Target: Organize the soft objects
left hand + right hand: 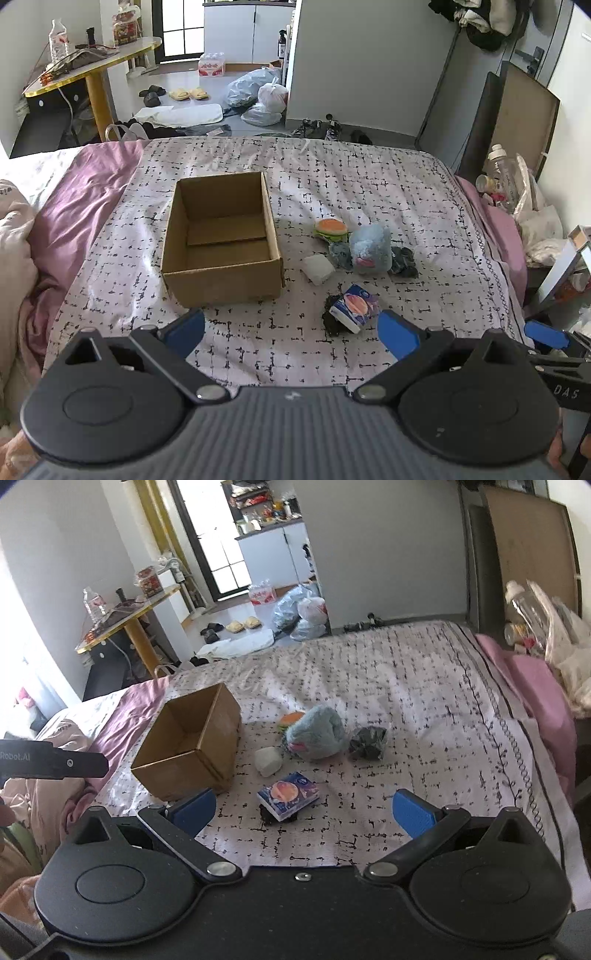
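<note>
Your left gripper [291,330] is wide open. Its two blue pads sit low in the frame, far apart, and they hold nothing. They hang over the checked bedsheet [332,173] and touch none of the soft things. The right blue pad is just beside the tissue pack [353,307], but you cannot tell if it touches it.

Your right gripper [304,812] is wide open too. Nothing is between its blue pads. The tissue pack [289,795] lies just ahead of the gap, a little left of the middle, on top of something small and black.

The open cardboard box [221,236] stands in the middle of the left view, and there is nothing in it. The soft things lie on the sheet to the right of the box. The toy burger [331,229] is farthest back. The fluffy blue toy [370,249] is just beside it. A white soft lump [318,268] lies between the box and the blue toy. A dark bundle [403,261] touches the blue toy on its right side.

At the left edge of the right view, a black part of your other tool [55,763] sticks in.
</note>
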The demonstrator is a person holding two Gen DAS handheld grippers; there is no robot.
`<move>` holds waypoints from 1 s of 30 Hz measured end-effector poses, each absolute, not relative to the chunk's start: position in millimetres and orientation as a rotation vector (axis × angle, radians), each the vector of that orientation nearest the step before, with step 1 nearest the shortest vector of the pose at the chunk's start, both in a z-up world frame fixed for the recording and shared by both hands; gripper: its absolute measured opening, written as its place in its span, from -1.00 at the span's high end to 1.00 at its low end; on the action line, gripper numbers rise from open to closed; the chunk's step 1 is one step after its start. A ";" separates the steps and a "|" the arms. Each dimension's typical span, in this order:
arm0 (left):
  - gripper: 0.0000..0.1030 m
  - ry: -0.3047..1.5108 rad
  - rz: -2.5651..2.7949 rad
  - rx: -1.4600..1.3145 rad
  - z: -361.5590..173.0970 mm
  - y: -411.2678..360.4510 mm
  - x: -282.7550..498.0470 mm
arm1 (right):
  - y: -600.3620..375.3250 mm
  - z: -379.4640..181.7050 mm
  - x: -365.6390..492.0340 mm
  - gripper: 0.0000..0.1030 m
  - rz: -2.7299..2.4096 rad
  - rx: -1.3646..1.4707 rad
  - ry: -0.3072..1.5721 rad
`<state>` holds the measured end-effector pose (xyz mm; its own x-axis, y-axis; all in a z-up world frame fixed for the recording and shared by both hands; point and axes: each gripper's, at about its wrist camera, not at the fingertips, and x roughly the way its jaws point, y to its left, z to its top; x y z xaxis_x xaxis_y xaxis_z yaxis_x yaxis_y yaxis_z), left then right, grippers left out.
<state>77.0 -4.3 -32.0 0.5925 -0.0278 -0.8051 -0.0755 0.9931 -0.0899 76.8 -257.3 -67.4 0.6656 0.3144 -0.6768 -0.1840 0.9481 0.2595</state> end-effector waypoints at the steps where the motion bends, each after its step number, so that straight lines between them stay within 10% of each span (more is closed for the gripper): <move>1: -0.92 0.937 0.024 -0.117 -34.3 -4.3 78.9 | -257.6 -70.0 79.1 -0.99 0.271 0.173 0.799; 13: -0.69 0.982 -0.022 -0.163 -69.8 -7.2 113.1 | -258.8 -107.5 115.2 -0.76 0.318 0.326 0.870; 20: -0.23 1.044 -0.018 -0.226 -100.6 -1.7 133.6 | -261.1 -138.3 140.7 -0.37 0.316 0.445 0.946; 30: -0.19 1.082 -0.045 -0.225 -145.1 -3.2 154.8 | -250.3 -174.2 170.6 -0.20 0.313 0.473 1.029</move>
<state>154.8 -3.2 -145.1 0.4713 -0.1466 -0.8697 -0.0733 0.9762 -0.2043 170.6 -250.3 -174.2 0.4852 0.4621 -0.7424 -0.0290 0.8570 0.5145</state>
